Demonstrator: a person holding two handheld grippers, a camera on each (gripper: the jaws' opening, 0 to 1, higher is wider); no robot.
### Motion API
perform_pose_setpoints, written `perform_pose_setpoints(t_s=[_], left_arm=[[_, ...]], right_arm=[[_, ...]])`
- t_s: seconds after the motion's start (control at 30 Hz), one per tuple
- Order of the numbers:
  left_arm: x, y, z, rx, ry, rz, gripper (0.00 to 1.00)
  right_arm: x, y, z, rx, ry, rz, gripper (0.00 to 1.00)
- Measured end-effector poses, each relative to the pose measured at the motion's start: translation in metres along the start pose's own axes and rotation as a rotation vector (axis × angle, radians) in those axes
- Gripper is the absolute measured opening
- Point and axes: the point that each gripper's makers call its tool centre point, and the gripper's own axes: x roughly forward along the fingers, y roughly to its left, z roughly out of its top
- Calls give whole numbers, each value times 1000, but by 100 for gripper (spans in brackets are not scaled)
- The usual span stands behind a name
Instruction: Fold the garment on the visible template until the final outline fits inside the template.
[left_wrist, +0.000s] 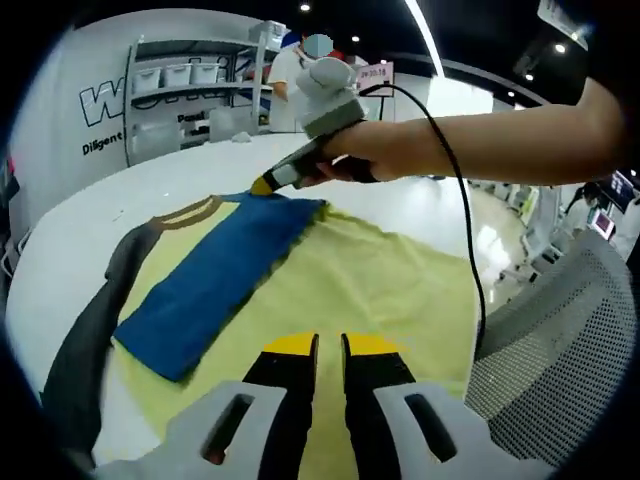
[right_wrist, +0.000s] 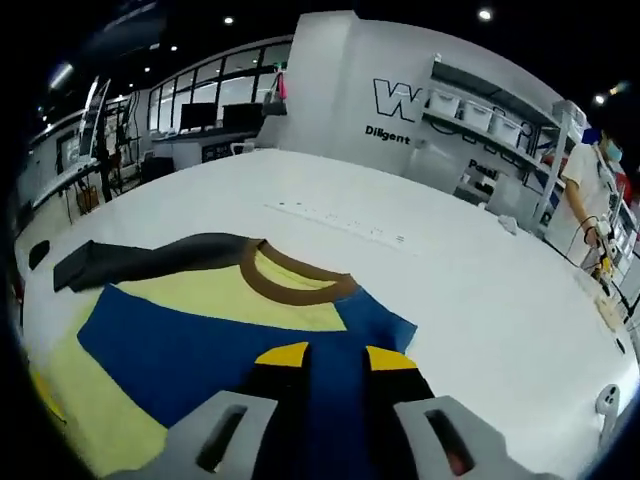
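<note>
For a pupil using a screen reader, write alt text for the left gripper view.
A yellow T-shirt with dark grey sleeves lies on a white table, a blue template lying on it. The right claw, in a person's hand, touches the template's far corner; the left claw hovers nearly shut above the shirt.

The right hand-held gripper (left_wrist: 266, 184) touches the blue template (left_wrist: 215, 283) lying on the yellow garment (left_wrist: 380, 290).

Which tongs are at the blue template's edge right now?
The right tongs, reaching across to the template's collar-end corner. The left tongs sit above the yellow shirt.
</note>
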Motion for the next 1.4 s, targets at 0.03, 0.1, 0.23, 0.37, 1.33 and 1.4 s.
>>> perform_pose_setpoints(t_s=[0.03, 0.1, 0.23, 0.37, 1.33, 1.4], left_arm=[[-2, 2, 0, 4, 0, 5, 7], [-11, 10, -1, 8, 1, 35, 6], [-26, 15, -13, -25, 24, 70, 6], [-36, 20, -22, -41, 35, 91, 6], [-125, 128, -59, -85, 78, 421, 11], [-129, 138, -62, -90, 84, 446, 11]], right_arm=[[-3, 2, 1, 7, -3, -2, 14], [-13, 18, 0, 60, -2, 34, 15], [-30, 55, -2, 78, -9, 99, 16], [-43, 73, -4, 99, -20, 117, 17], [-109, 160, -18, 125, -17, 193, 19], [-109, 163, -19, 127, -16, 198, 19]])
